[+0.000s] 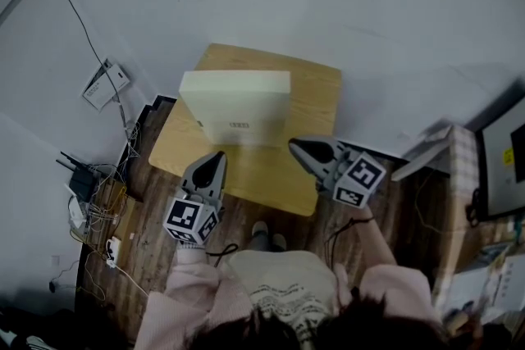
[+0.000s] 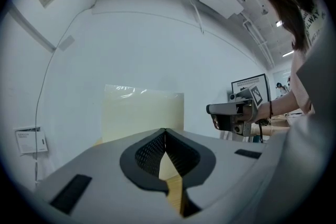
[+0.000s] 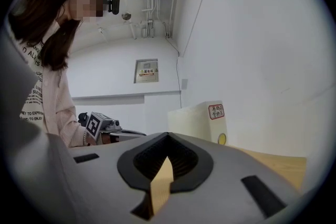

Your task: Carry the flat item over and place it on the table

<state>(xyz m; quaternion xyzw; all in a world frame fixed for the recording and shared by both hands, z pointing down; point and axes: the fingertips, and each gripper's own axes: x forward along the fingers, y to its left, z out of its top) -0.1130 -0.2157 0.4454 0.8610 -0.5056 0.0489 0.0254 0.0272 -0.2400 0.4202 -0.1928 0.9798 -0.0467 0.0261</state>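
Observation:
The flat item [image 1: 236, 106] is a cream slab that stands upright on the small wooden table [image 1: 316, 86], close to the white wall. It shows as a pale panel [image 2: 143, 113] in the left gripper view and carries a red sticker in the right gripper view [image 3: 199, 120]. My left gripper [image 1: 215, 156] hovers just short of the slab's lower left corner, shut and holding nothing [image 2: 165, 131]. My right gripper [image 1: 294, 146] hangs by the slab's lower right corner, also shut and empty [image 3: 168, 135]. Neither touches the slab.
A router and tangled cables [image 1: 86, 193] lie on the wooden floor at the left, under a white box [image 1: 105, 84] on the wall. A desk with a monitor [image 1: 502, 164] stands at the right. The person's shoes [image 1: 267, 238] are at the table's front edge.

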